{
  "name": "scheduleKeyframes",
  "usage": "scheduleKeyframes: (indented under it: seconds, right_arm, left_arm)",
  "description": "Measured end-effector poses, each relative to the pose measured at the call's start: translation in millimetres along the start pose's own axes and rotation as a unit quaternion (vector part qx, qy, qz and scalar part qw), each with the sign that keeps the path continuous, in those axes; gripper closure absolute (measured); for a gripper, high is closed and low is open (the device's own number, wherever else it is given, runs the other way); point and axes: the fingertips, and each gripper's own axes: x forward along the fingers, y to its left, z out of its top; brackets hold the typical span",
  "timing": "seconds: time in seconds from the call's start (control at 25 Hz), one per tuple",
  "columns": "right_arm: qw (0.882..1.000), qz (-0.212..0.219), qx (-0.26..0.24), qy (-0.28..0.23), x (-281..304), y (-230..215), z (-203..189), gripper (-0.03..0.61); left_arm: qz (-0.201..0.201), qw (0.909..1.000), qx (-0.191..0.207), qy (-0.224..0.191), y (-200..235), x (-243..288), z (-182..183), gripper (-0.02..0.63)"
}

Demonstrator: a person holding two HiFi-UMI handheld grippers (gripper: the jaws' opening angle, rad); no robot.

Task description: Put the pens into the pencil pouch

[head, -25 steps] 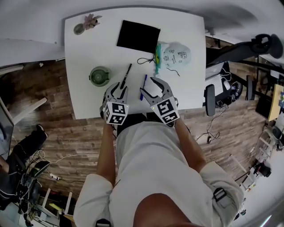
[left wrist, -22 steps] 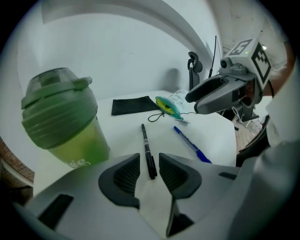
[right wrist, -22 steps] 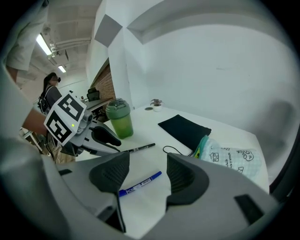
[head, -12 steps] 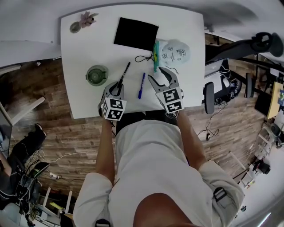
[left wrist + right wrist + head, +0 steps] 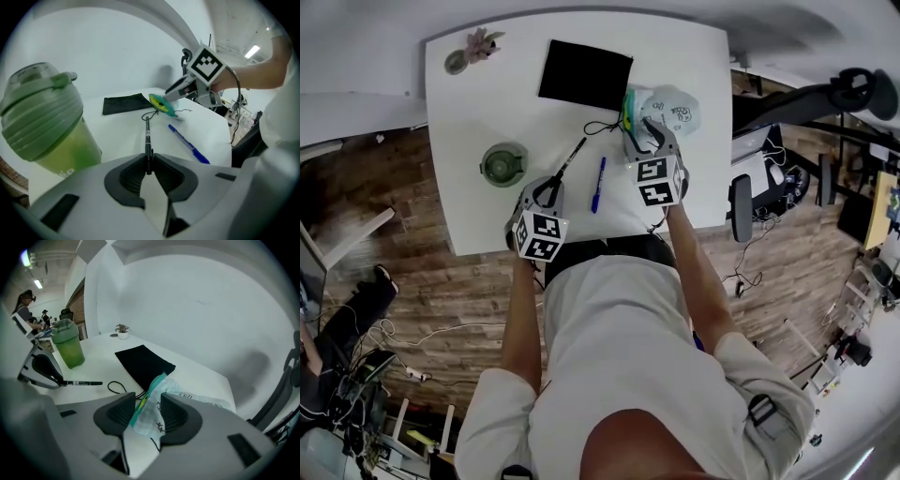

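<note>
No pens in yet. Left gripper is clamped on the black pen, tip on the table. Right gripper jaws have just been closing on the pouch zipper edge. Blue pen lies loose between the grippers.

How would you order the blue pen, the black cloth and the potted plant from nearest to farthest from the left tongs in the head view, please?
1. blue pen, just right of the left tongs.
2. black cloth, farther back, near the middle.
3. potted plant, far left corner.
</note>
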Motion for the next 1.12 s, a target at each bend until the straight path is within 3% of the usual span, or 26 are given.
scheduleKeyframes:
  seconds: [0.12, 0.24, 0.64, 1.12]
  right_arm:
    - [0.999, -0.01, -0.027, 0.028, 16, -3, -6, 0.435]
    - [0.998, -0.023, -0.028, 0.042, 20, -9, -10, 0.565]
    - [0.999, 0.011, 0.045, -0.002, -28, -10, -6, 0.566]
    - [0.997, 0.049, 0.058, -0.033, -55, -1, -1, 0.567]
  left_arm:
    - [-0.004, 0.9999, 0.012, -0.006, 0, -4, 11, 0.563]
    - [-0.012, 0.9995, 0.029, -0.01, 0, -6, 24, 0.563]
    - [-0.077, 0.9915, 0.103, -0.017, -27, 5, 70, 0.563]
    - [-0.126, 0.9822, 0.14, -0.001, -70, 46, 111, 0.563]
